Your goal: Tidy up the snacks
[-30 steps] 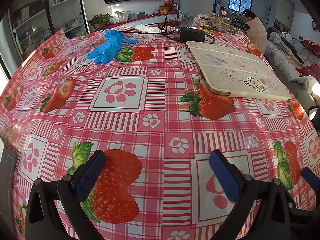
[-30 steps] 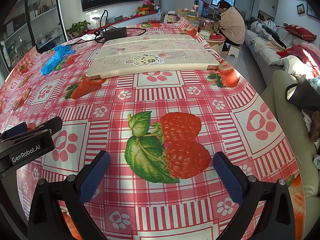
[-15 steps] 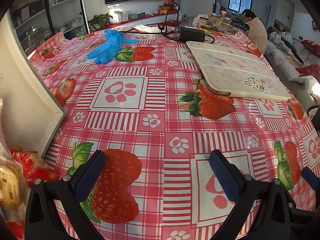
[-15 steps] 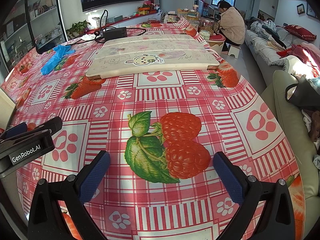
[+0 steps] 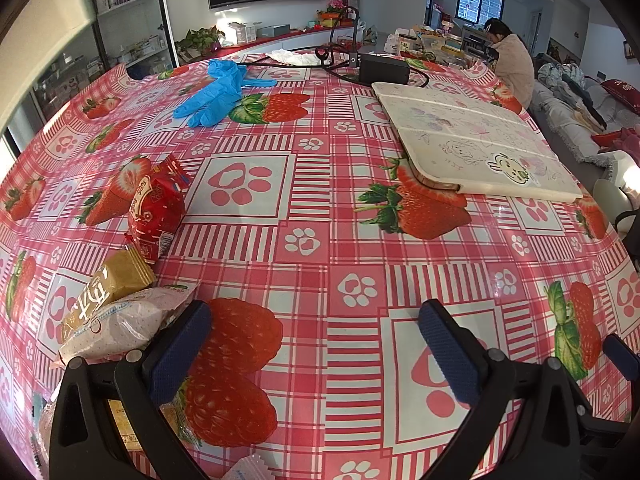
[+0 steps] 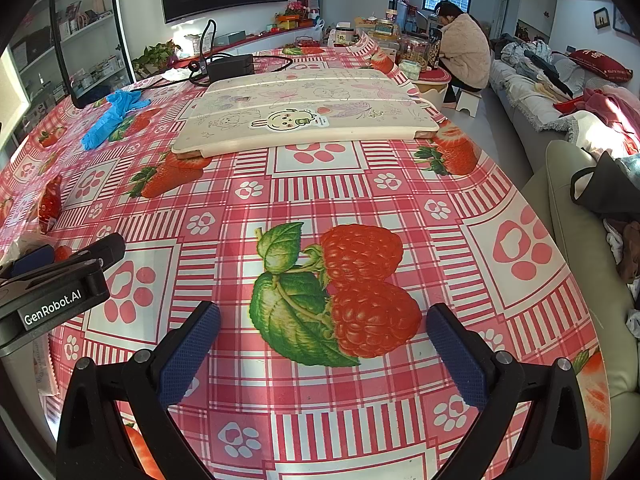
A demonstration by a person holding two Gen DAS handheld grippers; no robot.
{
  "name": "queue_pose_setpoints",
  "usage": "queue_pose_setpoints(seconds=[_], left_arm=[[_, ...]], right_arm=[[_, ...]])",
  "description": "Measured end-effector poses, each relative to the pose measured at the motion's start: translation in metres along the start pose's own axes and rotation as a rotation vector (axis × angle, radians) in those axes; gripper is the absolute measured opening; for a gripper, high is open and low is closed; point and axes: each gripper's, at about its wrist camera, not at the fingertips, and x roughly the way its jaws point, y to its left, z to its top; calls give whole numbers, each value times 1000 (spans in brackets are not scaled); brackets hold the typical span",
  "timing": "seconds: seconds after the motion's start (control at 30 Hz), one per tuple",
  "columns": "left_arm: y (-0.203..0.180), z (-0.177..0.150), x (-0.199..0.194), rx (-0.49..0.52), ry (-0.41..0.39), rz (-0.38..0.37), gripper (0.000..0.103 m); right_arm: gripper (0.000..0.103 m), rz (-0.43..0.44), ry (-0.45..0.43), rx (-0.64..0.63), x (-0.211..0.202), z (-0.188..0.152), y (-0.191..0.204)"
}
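Evidently at the very start: both tongs spread and empty, left gripper (image 5: 316,344) hovering with the snack pile just off its left finger, red packet (image 5: 156,208) ahead-left, tan wafer (image 5: 108,284) nearer; right gripper (image 6: 324,348) over bare tablecloth (image 6: 320,184); next, swing left, pinch one.

Black frames, blue textured pads (image 5: 180,354)
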Motion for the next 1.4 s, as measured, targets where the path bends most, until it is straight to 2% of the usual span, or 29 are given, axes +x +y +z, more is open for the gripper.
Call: queue_pose_setpoints(seconds=[1.4], left_arm=[[0,0,0,0,4,1,103]], right_arm=[[103,0,0,0,0,0,1]])
